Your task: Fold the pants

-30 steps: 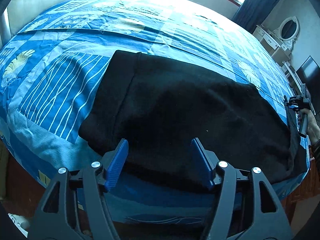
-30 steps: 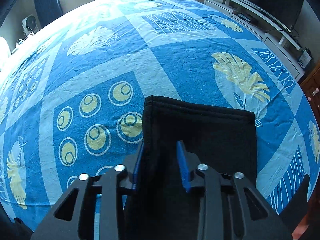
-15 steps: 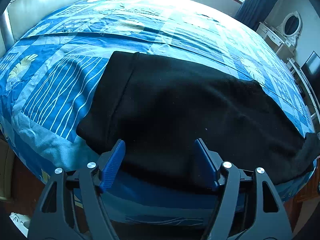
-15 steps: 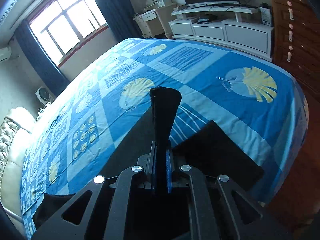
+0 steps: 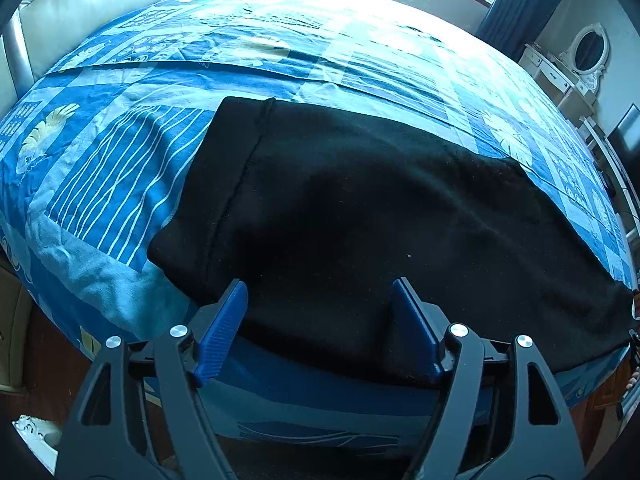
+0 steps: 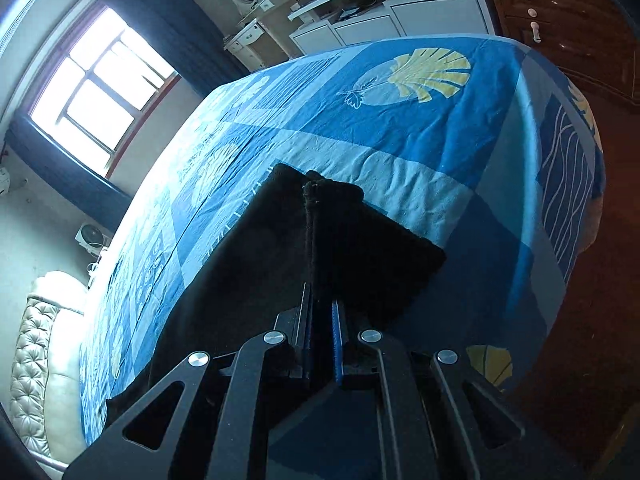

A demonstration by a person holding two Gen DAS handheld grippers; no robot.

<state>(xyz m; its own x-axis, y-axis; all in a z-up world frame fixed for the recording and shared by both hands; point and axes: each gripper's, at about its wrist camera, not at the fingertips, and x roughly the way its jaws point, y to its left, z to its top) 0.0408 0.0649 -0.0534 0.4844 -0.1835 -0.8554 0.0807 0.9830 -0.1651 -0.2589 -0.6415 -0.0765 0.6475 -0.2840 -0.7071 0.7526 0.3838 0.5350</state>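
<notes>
Black pants (image 5: 360,208) lie flat across the near side of a bed with a blue patterned cover (image 5: 120,160), waistband end at the left. My left gripper (image 5: 318,316) is open, its blue pads on either side of the pants' near edge, holding nothing. In the right wrist view my right gripper (image 6: 320,320) is shut on the leg end of the pants (image 6: 320,220), lifted off the bed, with the cloth standing up in a pinched fold and draping to both sides.
The bed's near edge drops to a dark wooden floor (image 5: 40,344). A padded headboard (image 6: 36,344) stands at the left. A white dresser with an oval mirror (image 5: 584,64), a TV unit (image 6: 400,12) and a wooden cabinet (image 6: 568,24) line the walls.
My right gripper closed on the leg end and lifted it off the bed, tilting its view toward the room. My left gripper stayed open and crept slightly forward at the near edge.
</notes>
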